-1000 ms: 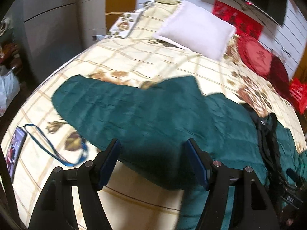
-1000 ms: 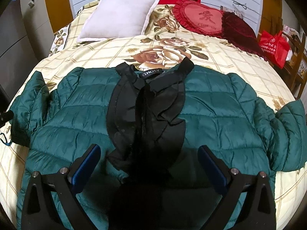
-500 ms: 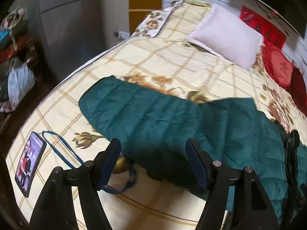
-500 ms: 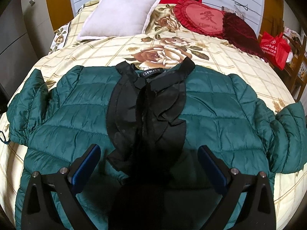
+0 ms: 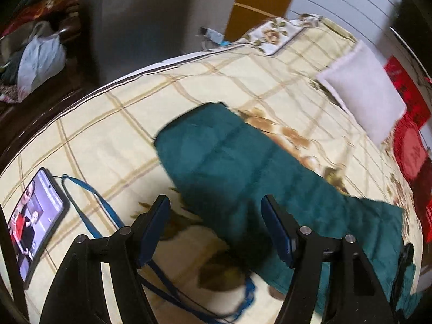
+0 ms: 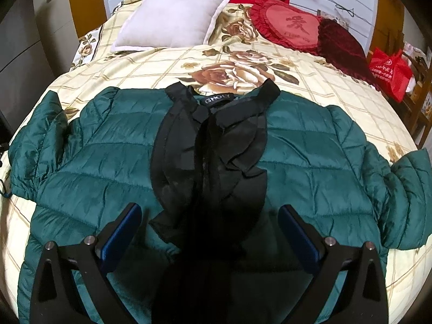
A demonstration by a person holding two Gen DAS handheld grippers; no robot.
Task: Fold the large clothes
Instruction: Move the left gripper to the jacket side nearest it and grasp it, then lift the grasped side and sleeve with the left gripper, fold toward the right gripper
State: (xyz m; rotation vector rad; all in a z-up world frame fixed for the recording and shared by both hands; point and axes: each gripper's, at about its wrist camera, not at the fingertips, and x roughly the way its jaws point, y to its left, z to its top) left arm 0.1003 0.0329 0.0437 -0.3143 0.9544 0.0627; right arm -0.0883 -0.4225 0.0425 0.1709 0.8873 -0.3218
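A dark green quilted jacket [image 6: 310,162] lies spread flat on the bed, front up, with a black ruffled collar and placket [image 6: 213,156] down its middle. Its left sleeve [image 5: 229,162] stretches out across the bedspread in the left wrist view. Its right sleeve [image 6: 413,197] is bent back at the bed's right edge. My left gripper [image 5: 216,216] is open and empty, hovering above the left sleeve near its upper part. My right gripper [image 6: 210,226] is open and empty above the jacket's lower front.
The bed [image 6: 310,81] has a cream floral spread. A white pillow [image 6: 172,21] and red cushions [image 6: 291,24] lie at its head. A phone [image 5: 32,221] with a blue lanyard [image 5: 89,205] lies near the left edge. A red bag [image 6: 391,73] stands on the right.
The left gripper has swung left along the sleeve toward its cuff, so the phone and bed edge now show more. The right gripper has barely moved. Both stay open.
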